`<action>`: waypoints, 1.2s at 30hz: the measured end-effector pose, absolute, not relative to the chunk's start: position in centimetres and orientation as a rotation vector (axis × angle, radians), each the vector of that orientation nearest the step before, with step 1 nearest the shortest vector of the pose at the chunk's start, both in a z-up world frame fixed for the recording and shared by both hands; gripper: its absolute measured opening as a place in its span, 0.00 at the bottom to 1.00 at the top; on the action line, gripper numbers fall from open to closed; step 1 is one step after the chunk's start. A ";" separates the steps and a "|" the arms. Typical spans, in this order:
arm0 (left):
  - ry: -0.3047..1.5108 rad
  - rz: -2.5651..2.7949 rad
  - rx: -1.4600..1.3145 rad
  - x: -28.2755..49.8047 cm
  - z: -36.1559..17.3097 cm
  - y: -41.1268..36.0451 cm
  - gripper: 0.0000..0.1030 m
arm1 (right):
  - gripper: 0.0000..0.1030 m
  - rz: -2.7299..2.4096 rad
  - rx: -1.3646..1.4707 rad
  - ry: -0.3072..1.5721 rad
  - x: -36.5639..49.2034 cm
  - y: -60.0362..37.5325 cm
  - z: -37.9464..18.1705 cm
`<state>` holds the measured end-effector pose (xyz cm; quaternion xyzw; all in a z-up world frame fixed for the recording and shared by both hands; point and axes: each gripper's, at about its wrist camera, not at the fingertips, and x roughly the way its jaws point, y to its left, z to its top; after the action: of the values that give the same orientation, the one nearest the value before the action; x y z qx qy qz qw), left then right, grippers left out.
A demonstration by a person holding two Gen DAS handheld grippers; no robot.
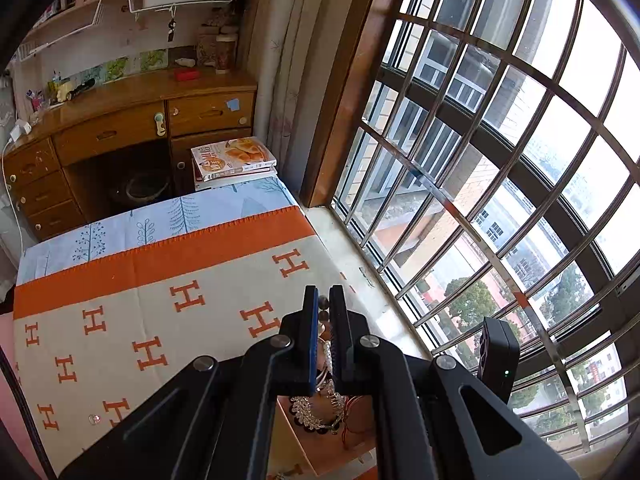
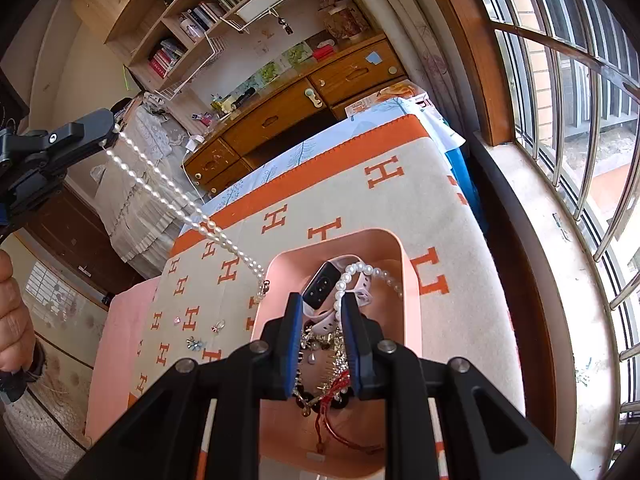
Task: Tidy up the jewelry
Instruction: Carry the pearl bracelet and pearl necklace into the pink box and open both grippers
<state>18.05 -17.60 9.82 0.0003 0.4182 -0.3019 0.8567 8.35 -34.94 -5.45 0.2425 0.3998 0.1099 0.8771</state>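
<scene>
Black linkage arms fill the bottom of the left wrist view; the left tongs stand nearly closed, gripping a strand half hidden between their pads.

Right tongs stand narrowly apart, empty, over the pink tray, hiding part of its tangled jewelry. One smartwatch lies inside; one pearl necklace stretches from beside the tray's left wall up to the left tongs.

The only lettering that reads clearly is the capital H, repeated in orange across the cream blanket with an orange border, filling the lower left of the left wrist view and the middle of the right wrist view. The cover of the cookbook at centre left carries printed characters too small to make out. The book spines on the shelves at the top are equally unreadable.
</scene>
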 end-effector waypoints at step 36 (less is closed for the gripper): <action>0.866 -0.639 0.105 17.9 6.2 -20.4 0.03 | 0.19 0.219 0.538 0.837 7.4 -35.2 -6.1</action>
<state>17.89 -20.37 6.23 0.0498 0.4124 -0.3043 0.8572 7.43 -35.22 -6.12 0.2576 0.4004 0.1049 0.8731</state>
